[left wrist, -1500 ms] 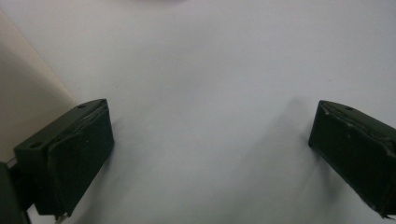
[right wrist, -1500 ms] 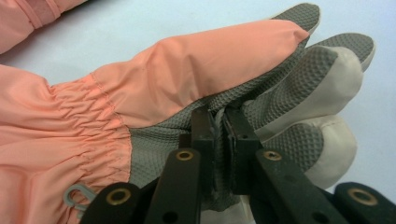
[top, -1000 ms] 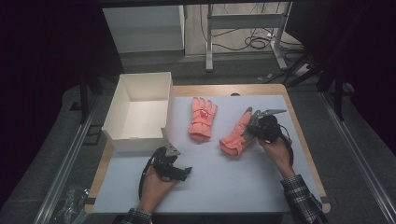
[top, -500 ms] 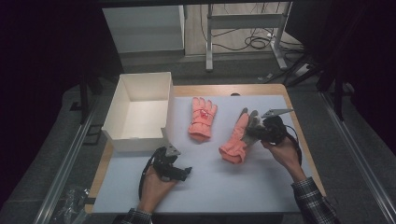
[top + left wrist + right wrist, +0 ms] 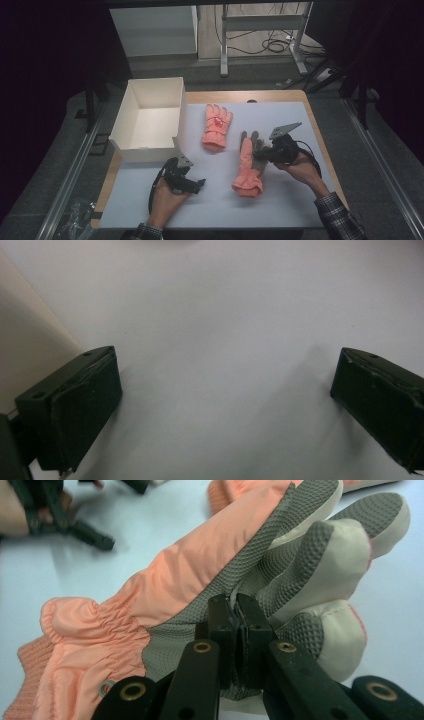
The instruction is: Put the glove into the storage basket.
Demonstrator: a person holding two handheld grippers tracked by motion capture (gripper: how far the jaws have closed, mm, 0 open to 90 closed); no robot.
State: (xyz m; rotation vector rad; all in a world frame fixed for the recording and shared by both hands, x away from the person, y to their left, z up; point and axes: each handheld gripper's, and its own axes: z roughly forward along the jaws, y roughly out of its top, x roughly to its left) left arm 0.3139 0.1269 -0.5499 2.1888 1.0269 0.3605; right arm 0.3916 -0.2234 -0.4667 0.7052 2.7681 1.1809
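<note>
1. Gloves on the worktop [image 5: 280,200], two of them, and the right claw [image 5: 264,154] is clamped tight on the near glove [image 5: 247,170], pinching the grey palm fabric by the fingers.
2. Change from a second ago: that glove sat further right with the hand beside it; now it has been dragged toward the middle and swung round, cuff toward the person, fingertips lifted off the mat.
3. My read: this looks like a carry just starting, most likely toward the white box [image 5: 150,117] at the back left.
4. Close up in the right claw view, the jaws are pressed nearly together on a fold of grey grip cloth [image 5: 235,630], so the hold looks thin; the cuff hangs low and could drag.
5. Second glove [image 5: 217,127] lies flat, palm down, between the held one and the box, just beside the box wall.
6. Left claw [image 5: 192,185] rests on the mat near the front corner of the box, jaws wide apart with nothing between them, and it hasn't shifted.
7. Room to move: open mat in front and to the right; the straight line to the box crosses the second glove and the left hand.
</note>
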